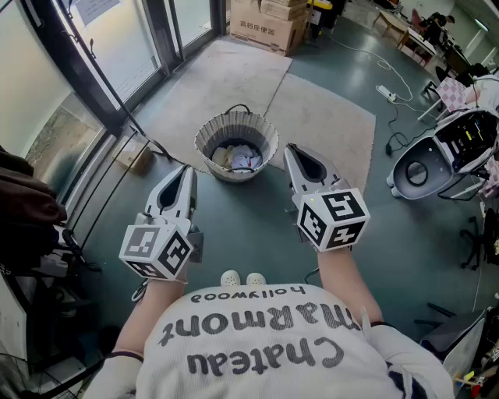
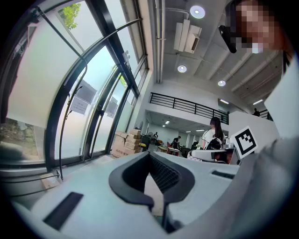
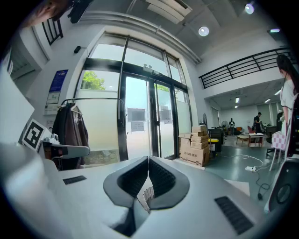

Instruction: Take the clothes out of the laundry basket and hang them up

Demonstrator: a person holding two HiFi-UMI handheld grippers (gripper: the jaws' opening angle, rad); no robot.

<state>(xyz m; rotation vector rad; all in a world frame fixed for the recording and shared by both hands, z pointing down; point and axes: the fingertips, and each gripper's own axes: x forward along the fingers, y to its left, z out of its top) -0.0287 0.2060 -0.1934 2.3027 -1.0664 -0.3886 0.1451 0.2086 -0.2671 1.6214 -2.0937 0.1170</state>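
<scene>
A round grey laundry basket [image 1: 235,134] stands on the floor ahead of me, with light and dark clothes [image 1: 236,157] heaped inside. My left gripper [image 1: 185,171] hovers just short of the basket's near left side, jaws shut with nothing between them. The right gripper [image 1: 289,150] hangs at the basket's right rim, also shut and empty. In the left gripper view the jaws [image 2: 150,157] meet in front of tall windows. In the right gripper view the jaws [image 3: 148,161] point toward a rack with a dark jacket [image 3: 70,131] hanging on it. Dark garments [image 1: 25,199] show at the far left.
A pale mat [image 1: 257,90] lies under and behind the basket. Cardboard boxes [image 1: 267,21] stand at the back by the glass doors. A white machine [image 1: 437,156] and a power strip [image 1: 387,93] with cable are on the right. My shoes [image 1: 242,278] are just below the grippers.
</scene>
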